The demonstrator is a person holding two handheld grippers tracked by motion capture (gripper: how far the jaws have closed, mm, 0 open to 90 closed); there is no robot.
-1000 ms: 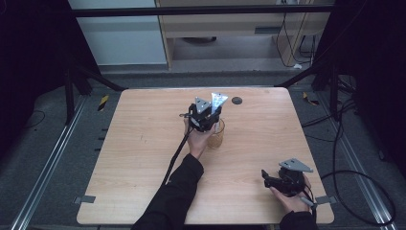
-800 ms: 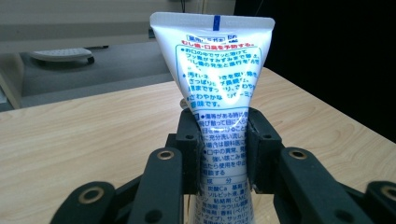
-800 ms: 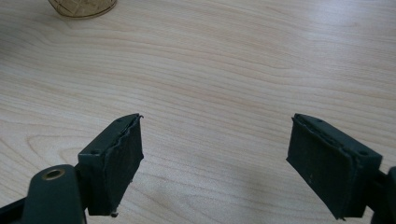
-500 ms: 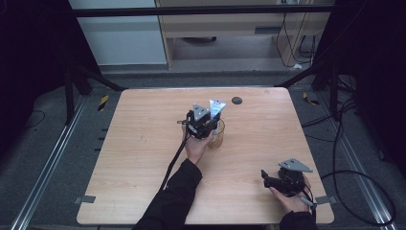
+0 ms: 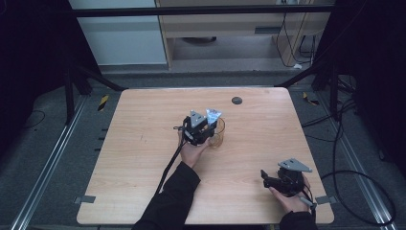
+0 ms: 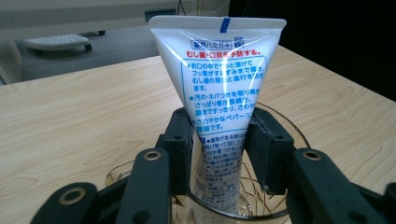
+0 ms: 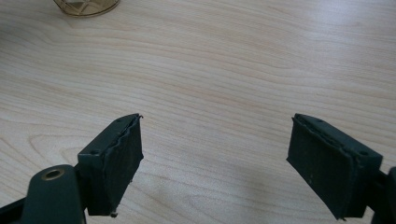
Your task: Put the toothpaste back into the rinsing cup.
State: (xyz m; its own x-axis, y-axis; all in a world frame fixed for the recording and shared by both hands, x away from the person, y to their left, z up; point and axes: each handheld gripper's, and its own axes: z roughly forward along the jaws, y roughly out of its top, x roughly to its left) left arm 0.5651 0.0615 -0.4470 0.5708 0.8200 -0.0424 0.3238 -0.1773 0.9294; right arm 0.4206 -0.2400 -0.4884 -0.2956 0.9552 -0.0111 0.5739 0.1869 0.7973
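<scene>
I am working at a pale wooden bench (image 5: 143, 158), holding one gripper in each hand. My left gripper (image 6: 219, 140) has its jaws clamped on a white toothpaste tube (image 6: 219, 88). The tube stands upright, flat crimped end on top, with blue and red Japanese print on its face. Its lower part sits inside an amber glass cup (image 6: 275, 210), and the jaws grip it just above the cup's rim. From above, the cup (image 5: 218, 134) stands near the middle of the bench, touching the left gripper (image 5: 203, 128) on its right side.

My right gripper (image 5: 273, 181) rests well apart from the cup, toward the near right corner of the bench. Its jaws are wide apart with nothing between them, only bare wood below; the cup's base (image 7: 86, 7) is far off.

I judge the step to be setting the tube in the cup. To do it well, I would lower until the tube's bottom meets the cup floor, which I cannot see from here. Then I would part the jaws slowly and lift straight up, so the tube leans on the rim without tipping the light cup.
</scene>
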